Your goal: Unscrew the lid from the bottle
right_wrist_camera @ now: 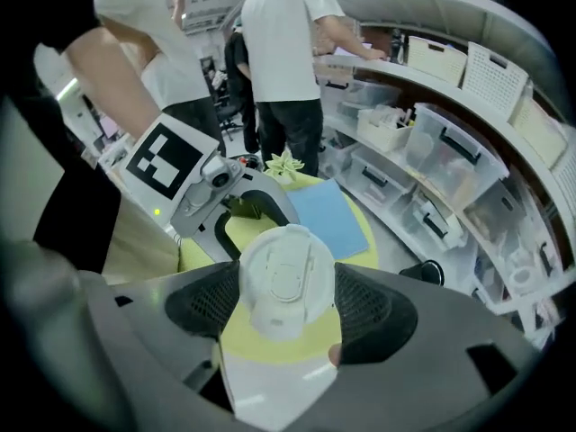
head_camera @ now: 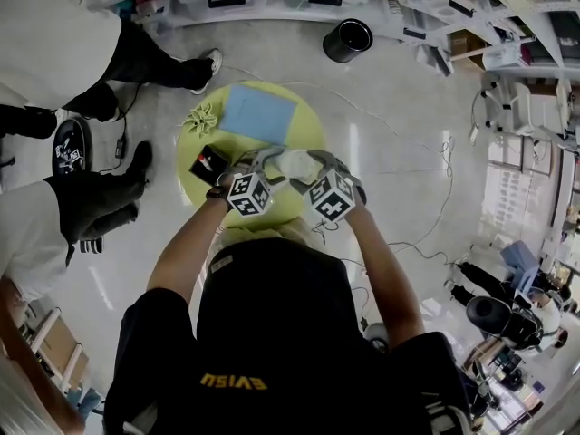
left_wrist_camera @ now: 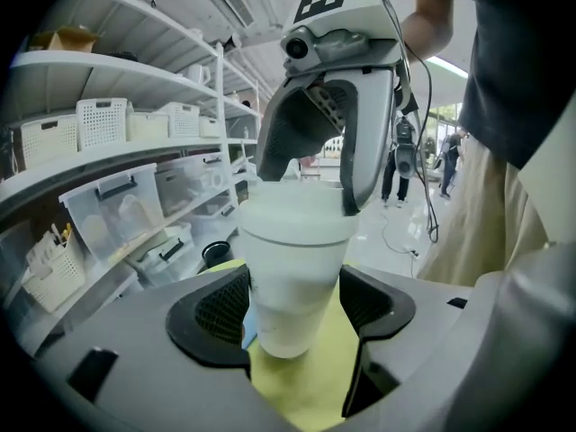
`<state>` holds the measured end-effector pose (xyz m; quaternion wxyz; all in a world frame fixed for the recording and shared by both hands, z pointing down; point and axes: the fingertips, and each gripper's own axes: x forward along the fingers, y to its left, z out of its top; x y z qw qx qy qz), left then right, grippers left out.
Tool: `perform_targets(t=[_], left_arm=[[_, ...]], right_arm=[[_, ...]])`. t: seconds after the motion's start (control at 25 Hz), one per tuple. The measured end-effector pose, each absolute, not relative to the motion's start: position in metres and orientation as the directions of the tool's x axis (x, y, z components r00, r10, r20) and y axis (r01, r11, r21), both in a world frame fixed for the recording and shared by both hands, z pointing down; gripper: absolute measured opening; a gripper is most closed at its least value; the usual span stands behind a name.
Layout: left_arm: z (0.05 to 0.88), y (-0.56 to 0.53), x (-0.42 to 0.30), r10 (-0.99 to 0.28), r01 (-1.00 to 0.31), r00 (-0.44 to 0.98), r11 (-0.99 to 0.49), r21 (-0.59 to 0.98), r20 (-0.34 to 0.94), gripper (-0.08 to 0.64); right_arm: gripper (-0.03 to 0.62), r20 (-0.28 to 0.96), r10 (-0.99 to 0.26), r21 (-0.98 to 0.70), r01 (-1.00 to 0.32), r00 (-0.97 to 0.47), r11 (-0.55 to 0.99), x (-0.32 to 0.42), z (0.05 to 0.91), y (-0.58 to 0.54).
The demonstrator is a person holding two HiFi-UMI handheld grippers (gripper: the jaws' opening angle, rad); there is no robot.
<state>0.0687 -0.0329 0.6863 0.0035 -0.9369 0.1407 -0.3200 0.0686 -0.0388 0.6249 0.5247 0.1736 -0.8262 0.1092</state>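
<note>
A white bottle [head_camera: 294, 163] with a white lid hangs over the round yellow table [head_camera: 313, 130], held between both grippers. In the left gripper view the bottle's body [left_wrist_camera: 292, 286] sits between the dark pads of my left gripper [left_wrist_camera: 295, 309], which is shut on it below the lid [left_wrist_camera: 292, 216]. The right gripper's fingers [left_wrist_camera: 364, 133] come down onto the lid from above. In the right gripper view the lid [right_wrist_camera: 288, 277] fills the gap of my right gripper [right_wrist_camera: 288, 300], its pads against both sides. The bottle's body is hidden under the lid there.
A blue sheet [head_camera: 258, 114], a black box [head_camera: 208, 163] and a green knotted thing [head_camera: 201, 116] lie on the table. A black bin [head_camera: 347, 40] stands by shelves with plastic crates [left_wrist_camera: 117, 210]. People [head_camera: 54, 53] stand at the left, and cables cross the floor.
</note>
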Motion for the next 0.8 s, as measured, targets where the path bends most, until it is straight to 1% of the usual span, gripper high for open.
perform_targets(t=[0.24,0.36,0.56,0.8], left_arm=[[0.6867,-0.0287,0.0675,-0.244,-0.236,0.752,-0.967,-0.095,0.612,0.327],[0.6855,-0.0309,0.0660,-0.239,-0.230,0.752,-0.968,-0.095,0.614,0.327],[0.6866,-0.0320,0.0653,-0.239,-0.234,0.751,-0.968,-0.090,0.615,0.327],[0.6856,-0.0316,0.0663,-0.227,-0.205,0.750,-0.973,-0.109,0.621,0.327]], right_arm=[[0.327,0.917,-0.134,0.073,-0.171,-0.376,0.982,0.0652,0.6274,-0.0285],[0.327,0.923,-0.120,0.089,-0.100,-0.367,0.991,0.0632,0.6269,-0.0289],[0.328,0.926,-0.110,0.081,-0.094,-0.360,0.992,0.0633,0.6289,-0.0301],[0.330,0.920,-0.107,0.057,-0.141,-0.376,0.988,0.0651,0.6271,-0.0314]])
